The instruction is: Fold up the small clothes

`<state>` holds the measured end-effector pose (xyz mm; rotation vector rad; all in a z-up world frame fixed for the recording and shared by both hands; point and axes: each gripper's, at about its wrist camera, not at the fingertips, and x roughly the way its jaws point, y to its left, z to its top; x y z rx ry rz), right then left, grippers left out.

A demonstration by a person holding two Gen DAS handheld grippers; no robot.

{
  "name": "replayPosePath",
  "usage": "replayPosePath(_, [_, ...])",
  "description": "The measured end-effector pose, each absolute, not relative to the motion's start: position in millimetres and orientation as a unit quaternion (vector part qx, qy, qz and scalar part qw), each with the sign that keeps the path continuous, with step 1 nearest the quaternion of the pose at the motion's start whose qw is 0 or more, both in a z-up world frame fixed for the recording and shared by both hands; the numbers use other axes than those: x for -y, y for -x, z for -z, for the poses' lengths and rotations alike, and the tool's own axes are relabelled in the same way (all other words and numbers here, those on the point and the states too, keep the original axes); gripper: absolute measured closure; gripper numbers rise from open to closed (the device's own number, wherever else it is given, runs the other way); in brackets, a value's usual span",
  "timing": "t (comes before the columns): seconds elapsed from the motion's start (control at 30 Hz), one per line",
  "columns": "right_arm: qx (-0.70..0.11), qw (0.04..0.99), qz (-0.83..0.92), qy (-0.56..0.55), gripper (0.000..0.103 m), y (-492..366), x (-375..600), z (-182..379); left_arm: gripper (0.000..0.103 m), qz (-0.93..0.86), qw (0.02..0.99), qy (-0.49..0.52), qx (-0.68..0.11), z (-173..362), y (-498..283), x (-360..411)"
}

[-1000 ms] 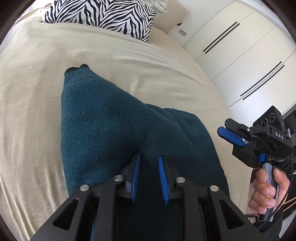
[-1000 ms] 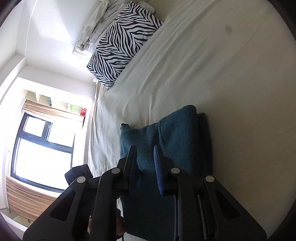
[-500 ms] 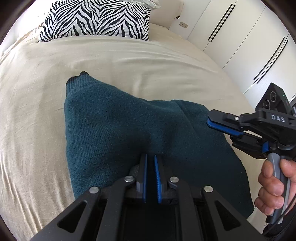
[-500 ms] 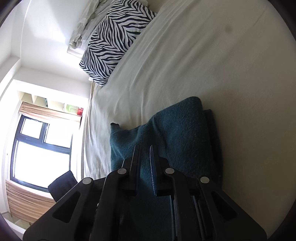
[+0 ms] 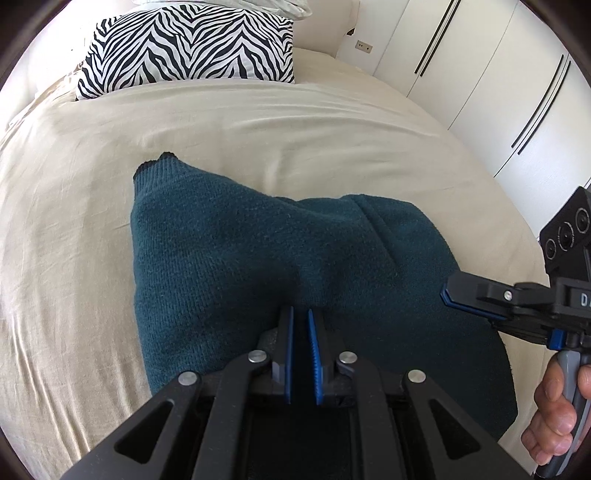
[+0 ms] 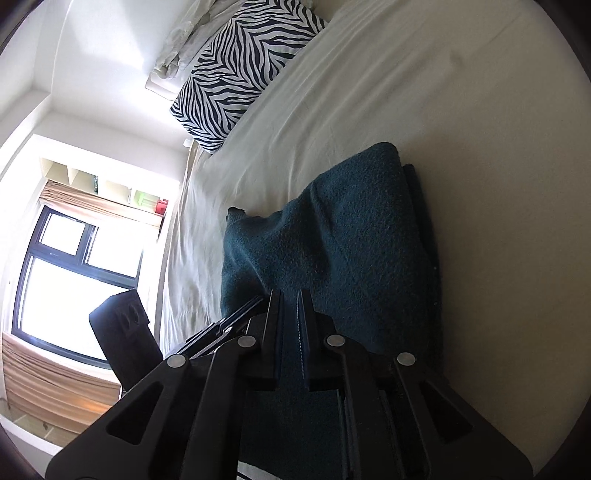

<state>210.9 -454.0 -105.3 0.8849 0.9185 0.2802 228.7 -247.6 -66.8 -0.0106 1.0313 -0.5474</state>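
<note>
Claws (image 5: pixel 300 318) (image 6: pixel 290 299) nearly closed — pinching teal sweater (image 5: pixel 229 254)

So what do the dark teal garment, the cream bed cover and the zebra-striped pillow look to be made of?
Dark teal garment: a fuzzy knit, wool or acrylic by its look, with visible stitch rows and a ribbed cuff.
Cream bed cover: matte woven cloth, probably cotton, finely creased.
Zebra-striped pillow: smooth printed fabric; fibre unclear.

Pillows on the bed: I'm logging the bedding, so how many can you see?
2. The zebra-print pillow lies at the head of the bed; a white pillow sits behind it, mostly cut off. More may be hidden out of frame.
</note>
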Motion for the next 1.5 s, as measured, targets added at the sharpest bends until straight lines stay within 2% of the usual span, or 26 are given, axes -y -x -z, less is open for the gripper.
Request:
replayPosePath(0.1, [-0.445,0.789,-0.124,-0.405,0.095,-190.0,451.9,118.2,0.090,0.259,0.835,0.007,-0.486,66.7,-226.3,247.2])
replayPosePath(0.23, [-0.443,0.773,-0.129,-0.435,0.103,-177.2,466.7,145.4,0.090,0.264,0.833,0.020,-0.485,62.9,-224.9,242.4])
replayPosePath(0.27, [-0.443,0.771,-0.120,-0.442,0.103,-171.8,468.6,139.3,0.090,0.266,0.833,0.029,-0.484,59.6,-222.9,237.7])
replayPosePath(0.3, [-0.438,0.780,-0.117,-0.431,0.095,-165.5,467.2,128.3,0.090,0.265,0.832,0.036,-0.486,55.9,-219.6,232.3])
replayPosePath(0.4, [-0.418,0.803,-0.137,-0.402,0.095,-140.7,457.2,97.4,0.090,0.266,0.835,0.045,-0.479,37.6,-195.4,217.2])
replayPosePath(0.47, [-0.408,0.804,-0.163,-0.401,0.095,-123.2,449.8,89.5,0.084,0.273,0.840,0.056,-0.466,27.3,-170.9,205.9])
replayPosePath(0.57, [-0.442,0.790,-0.150,-0.397,0.087,-108.7,444.2,114.2,0.079,0.278,0.837,0.037,-0.470,35.9,-138.5,203.3])
replayPosePath(0.67, [-0.442,0.779,-0.147,-0.419,0.090,-97.6,450.4,142.7,0.080,0.274,0.821,0.038,-0.500,65.0,-127.8,203.2])
replayPosePath(0.8, [-0.448,0.788,-0.126,-0.404,0.087,-83.8,452.8,123.3,0.079,0.273,0.825,0.039,-0.493,59.1,-121.1,203.0])
replayPosePath(0.87, [-0.439,0.801,-0.118,-0.390,0.086,-75.2,457.7,108.3,0.074,0.276,0.826,0.055,-0.488,48.9,-117.9,197.3])
replayPosePath(0.9, [-0.431,0.806,-0.114,-0.389,0.082,-72.1,462.9,101.1,0.070,0.276,0.829,0.067,-0.481,42.4,-114.4,191.7])
replayPosePath(0.93, [-0.422,0.811,-0.109,-0.390,0.071,-66.6,470.1,94.8,0.059,0.275,0.836,0.076,-0.470,35.0,-112.3,184.8])
replayPosePath(0.97, [-0.415,0.816,-0.099,-0.390,0.061,-62.2,477.0,89.8,0.041,0.267,0.844,0.082,-0.457,28.6,-110.6,177.5])
replayPosePath(1.0, [-0.406,0.823,-0.083,-0.388,0.036,-59.7,486.5,85.6,0.032,0.254,0.853,0.088,-0.447,24.8,-111.3,169.2])
replayPosePath(1.03, [-0.395,0.831,-0.066,-0.386,0.024,-57.7,494.6,80.3,0.023,0.245,0.858,0.095,-0.442,23.1,-114.4,162.1])
replayPosePath(1.23, [-0.416,0.802,-0.093,-0.419,0.024,-93.0,527.6,94.1,0.025,0.243,0.801,0.189,-0.514,56.6,-162.2,130.9])
replayPosePath(1.33, [-0.440,0.782,-0.110,-0.428,0.026,-126.9,525.0,109.2,0.027,0.248,0.782,0.195,-0.537,66.1,-179.6,132.1])
replayPosePath(1.5, [-0.485,0.761,-0.118,-0.414,0.035,-178.0,514.7,133.0,0.029,0.274,0.757,0.210,-0.555,77.4,-205.2,147.0])
